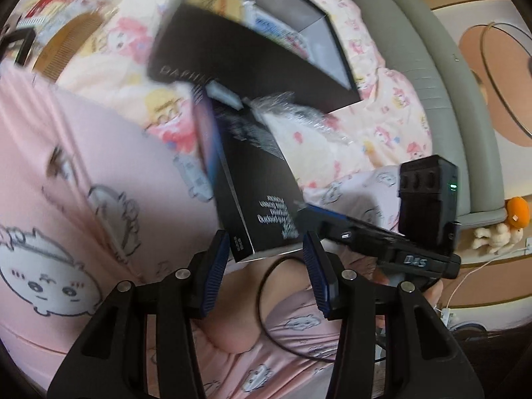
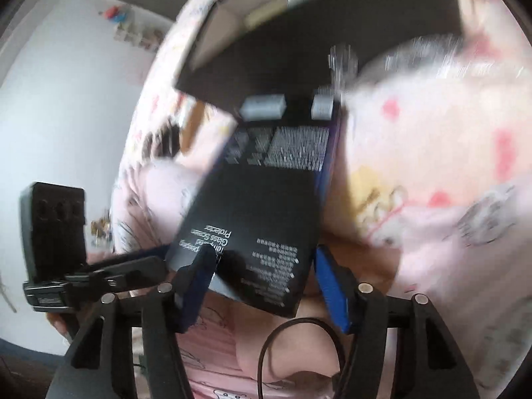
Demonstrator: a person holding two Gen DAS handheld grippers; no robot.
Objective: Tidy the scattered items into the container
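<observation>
Bit blurry here, but the screen protector box (image 1: 259, 183) (image 2: 262, 212) is up off the bed, tilted, its far end just short of the black container's (image 1: 246, 63) (image 2: 272, 66) near wall. The left gripper (image 1: 266, 252) has its jaws clamped on the box's near end. The right gripper (image 2: 262, 266) has its jaws spread wide, one finger (image 2: 199, 272) lying across the box face, so no squeeze there. A comb (image 1: 66, 43) is lying on the quilt (image 1: 332, 153).

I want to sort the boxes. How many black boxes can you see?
2. The big open box sits on the bedcover; the slim screen protector box is tilted just in front of it. Others may be hidden.
</observation>
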